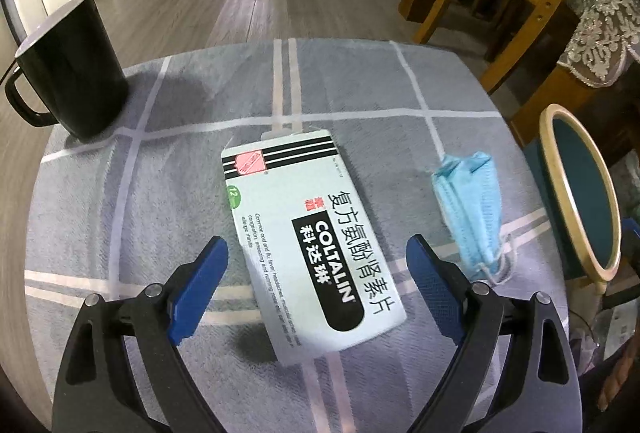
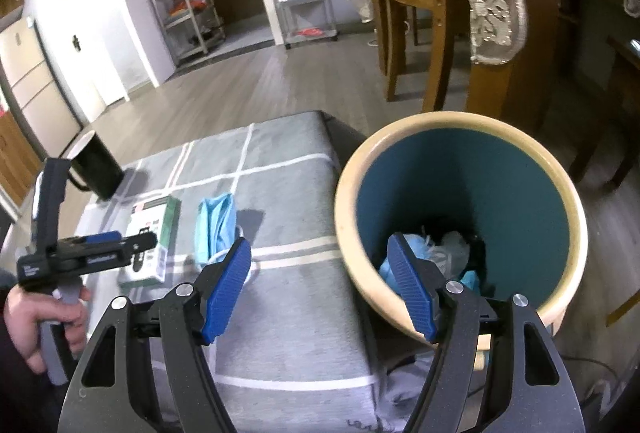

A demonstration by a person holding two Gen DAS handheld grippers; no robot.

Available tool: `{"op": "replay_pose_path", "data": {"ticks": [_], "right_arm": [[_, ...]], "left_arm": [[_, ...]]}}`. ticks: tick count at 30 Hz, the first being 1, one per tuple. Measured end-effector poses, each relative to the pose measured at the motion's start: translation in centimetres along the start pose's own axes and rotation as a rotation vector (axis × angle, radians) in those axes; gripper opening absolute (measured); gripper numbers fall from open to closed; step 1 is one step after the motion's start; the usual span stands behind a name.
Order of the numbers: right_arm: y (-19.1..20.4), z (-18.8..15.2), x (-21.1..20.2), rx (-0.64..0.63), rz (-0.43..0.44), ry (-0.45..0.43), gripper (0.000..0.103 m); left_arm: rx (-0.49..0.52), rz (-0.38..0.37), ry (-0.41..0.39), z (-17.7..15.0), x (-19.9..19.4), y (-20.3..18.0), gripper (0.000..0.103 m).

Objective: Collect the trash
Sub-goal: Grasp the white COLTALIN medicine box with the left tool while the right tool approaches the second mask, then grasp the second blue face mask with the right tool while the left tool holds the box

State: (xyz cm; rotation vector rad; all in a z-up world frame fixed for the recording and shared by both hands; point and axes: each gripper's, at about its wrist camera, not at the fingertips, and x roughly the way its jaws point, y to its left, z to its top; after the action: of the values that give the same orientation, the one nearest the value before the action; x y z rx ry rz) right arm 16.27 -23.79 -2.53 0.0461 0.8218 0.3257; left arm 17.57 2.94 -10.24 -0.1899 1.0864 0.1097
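A white and green medicine box (image 1: 312,233) printed COLTALIN lies flat on the grey checked tablecloth (image 1: 160,173). My left gripper (image 1: 316,245) hangs over its near half with both blue pads wide apart, clear of the box's sides. A folded blue face mask (image 1: 470,209) lies to the right of the box. In the right wrist view the box (image 2: 150,233) and the mask (image 2: 216,225) lie side by side, with the left gripper (image 2: 136,239) side-on over the box in a hand. My right gripper (image 2: 318,243) is open and empty between the table's corner and the bin (image 2: 352,169).
A black mug (image 1: 72,73) stands at the table's far left. The cream-rimmed, teal-lined bin (image 1: 560,137) stands beside the table's right edge and holds crumpled trash (image 2: 452,249). Wooden chairs (image 2: 420,13) with lace covers stand beyond it on the wood floor.
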Motion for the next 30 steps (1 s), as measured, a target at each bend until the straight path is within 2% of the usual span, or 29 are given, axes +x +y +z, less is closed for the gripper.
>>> {"op": "replay_pose_path", "data": {"ticks": [9, 12, 19, 30], "right_arm": [[1.9, -0.4, 0.8, -0.048, 0.020, 0.030, 0.072], [2.4, -0.5, 1.1, -0.057, 0.024, 0.039, 0.072], [2.9, -0.6, 2.2, -0.035, 0.059, 0.071, 0.072], [5.6, -0.1, 5.4, -0.044, 0.096, 0.125, 0.072]], "left_arm": [[0.013, 0.018, 0.024, 0.0, 1.7, -0.4, 0.088], [0.027, 0.035, 0.018, -0.1, 1.6, -0.6, 0.080], [-0.001, 0.001, 0.011, -0.3, 0.8, -0.1, 0.076], [-0.056, -0.071, -0.047, -0.5, -1.8, 1.1, 0.075]]}}
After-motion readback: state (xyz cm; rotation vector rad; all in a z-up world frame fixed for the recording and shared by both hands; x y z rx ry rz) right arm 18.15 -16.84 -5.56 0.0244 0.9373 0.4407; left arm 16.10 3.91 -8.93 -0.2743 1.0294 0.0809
